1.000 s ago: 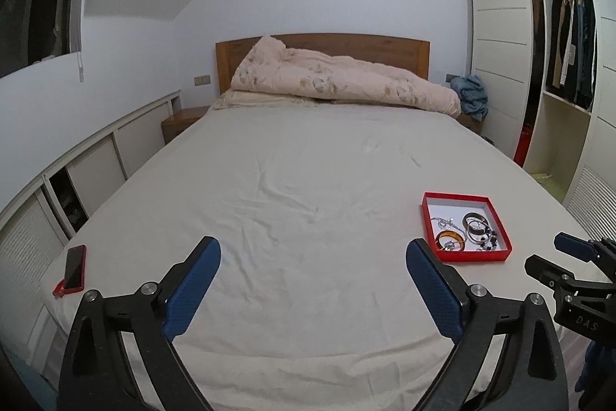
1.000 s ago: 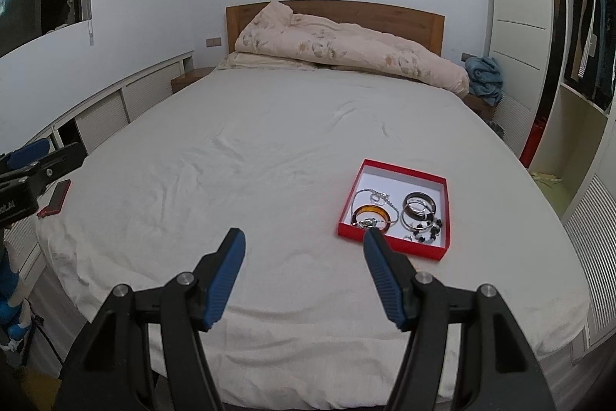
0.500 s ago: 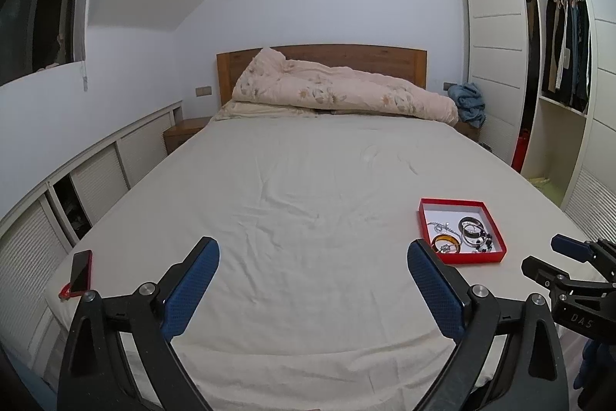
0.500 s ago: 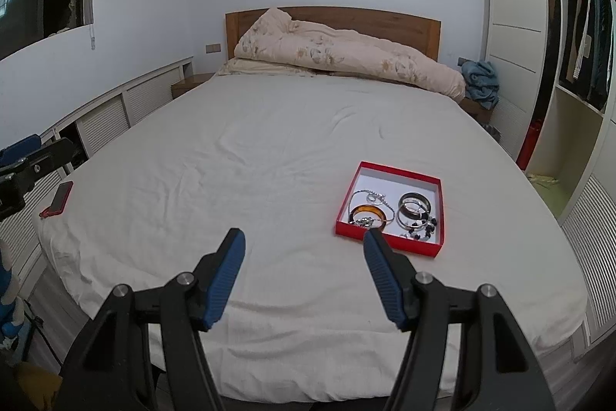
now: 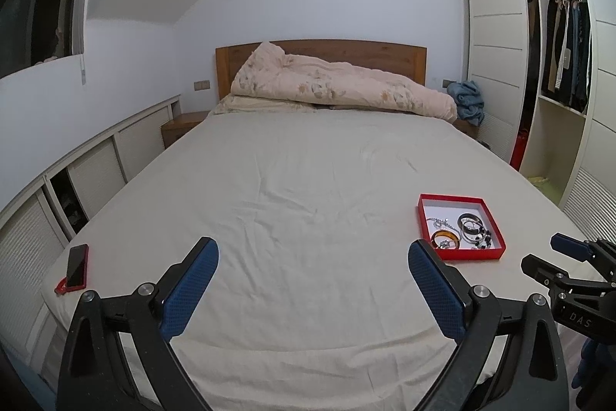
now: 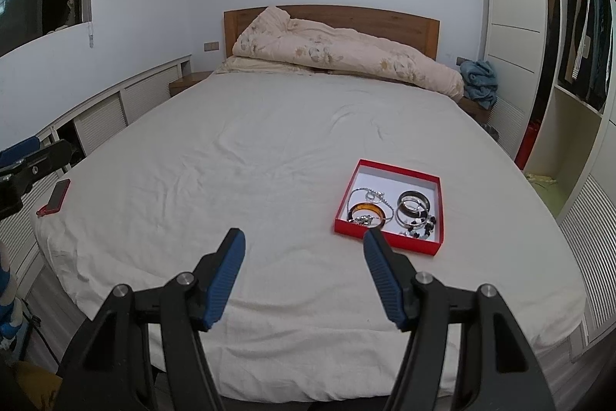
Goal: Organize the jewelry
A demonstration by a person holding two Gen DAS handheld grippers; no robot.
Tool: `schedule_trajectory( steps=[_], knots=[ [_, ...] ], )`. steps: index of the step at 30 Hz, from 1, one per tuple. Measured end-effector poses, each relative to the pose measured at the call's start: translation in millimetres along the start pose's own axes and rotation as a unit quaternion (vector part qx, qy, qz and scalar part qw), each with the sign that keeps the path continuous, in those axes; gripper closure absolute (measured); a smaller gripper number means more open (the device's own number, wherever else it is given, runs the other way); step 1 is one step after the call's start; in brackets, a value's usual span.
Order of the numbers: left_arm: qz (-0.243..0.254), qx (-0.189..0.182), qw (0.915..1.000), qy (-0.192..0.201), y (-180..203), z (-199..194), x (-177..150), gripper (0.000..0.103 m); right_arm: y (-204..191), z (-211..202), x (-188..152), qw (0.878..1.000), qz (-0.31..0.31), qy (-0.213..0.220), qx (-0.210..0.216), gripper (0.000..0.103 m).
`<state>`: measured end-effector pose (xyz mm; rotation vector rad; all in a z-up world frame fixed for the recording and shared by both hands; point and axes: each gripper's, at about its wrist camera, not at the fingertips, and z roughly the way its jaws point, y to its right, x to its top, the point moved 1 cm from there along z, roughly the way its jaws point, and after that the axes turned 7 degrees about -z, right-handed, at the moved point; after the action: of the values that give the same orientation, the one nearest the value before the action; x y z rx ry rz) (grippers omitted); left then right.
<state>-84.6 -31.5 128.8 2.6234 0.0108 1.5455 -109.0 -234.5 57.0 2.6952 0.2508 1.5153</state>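
Bedroom with a wide bed (image 6: 269,149) under a cream sheet, its near half bare but for a red tray (image 6: 389,237) toward the right side; jumbled inside lie bangles (image 6: 414,207), an amber bangle (image 6: 367,212) and a chain (image 6: 369,195); the right tool (image 6: 304,251), fingers spread and empty, hangs just short of the tray, which sits ahead and slightly right, nearer than to the left tool (image 5: 312,270), likewise spread wide, from which the tray lies ahead and off to the right.

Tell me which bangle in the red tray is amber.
The amber bangle lies at the near left corner of the red tray, closest to the right tool. The other bangles, to its right, are dark and silvery.
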Motion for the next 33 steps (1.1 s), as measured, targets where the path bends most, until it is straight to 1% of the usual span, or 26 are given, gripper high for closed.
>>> schedule_trajectory(
  steps=[8,10,12,33],
  knots=[
    [-0.001,-0.003,1.0000,-0.007,0.2,3.4,-4.1,0.005,3.7,5.3,-1.9,1.000,0.002,-0.005,-0.002,0.039],
    [-0.002,-0.003,1.0000,-0.008,0.1,3.6,-5.6,0.005,4.8,6.3,-2.9,1.000,0.004,-0.005,-0.003,0.030],
    [-0.003,-0.003,0.9999,-0.010,0.0,4.6,-6.6,0.005,5.8,6.8,-3.5,1.000,0.005,-0.004,-0.004,0.029],
    [-0.002,-0.012,0.9994,-0.033,6.1,18.9,-13.0,0.005,8.4,11.1,-9.6,1.000,0.007,-0.002,-0.016,0.028]
  ],
)
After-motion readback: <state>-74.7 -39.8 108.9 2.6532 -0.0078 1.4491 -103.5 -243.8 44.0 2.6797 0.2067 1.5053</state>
